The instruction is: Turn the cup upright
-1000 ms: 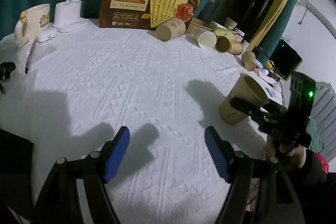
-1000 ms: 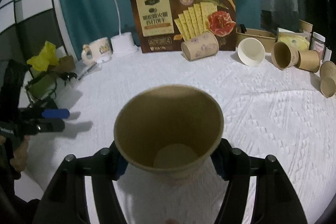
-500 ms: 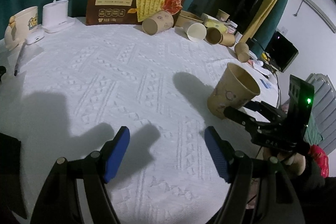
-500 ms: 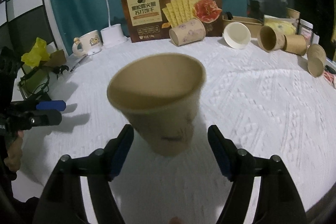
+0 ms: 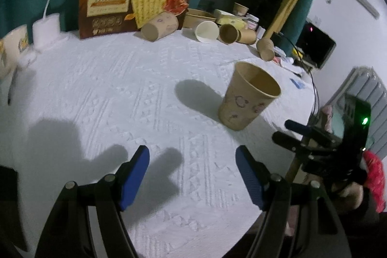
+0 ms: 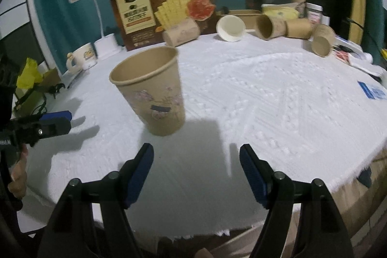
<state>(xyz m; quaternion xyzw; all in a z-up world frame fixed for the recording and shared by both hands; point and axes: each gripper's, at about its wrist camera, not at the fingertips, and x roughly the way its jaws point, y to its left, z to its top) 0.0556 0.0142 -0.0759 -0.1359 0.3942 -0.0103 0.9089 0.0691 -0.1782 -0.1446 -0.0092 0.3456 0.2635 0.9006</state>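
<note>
The white tablecloth covers the table. My right gripper has just opened up, nothing between its fingers. The cup stands upright just ahead. My left gripper is apart, empty. A cracker box stands far back.

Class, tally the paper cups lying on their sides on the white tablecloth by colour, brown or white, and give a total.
Brown paper cups on their sides: 4
White paper cup on its side: 1
Total: 5
</note>
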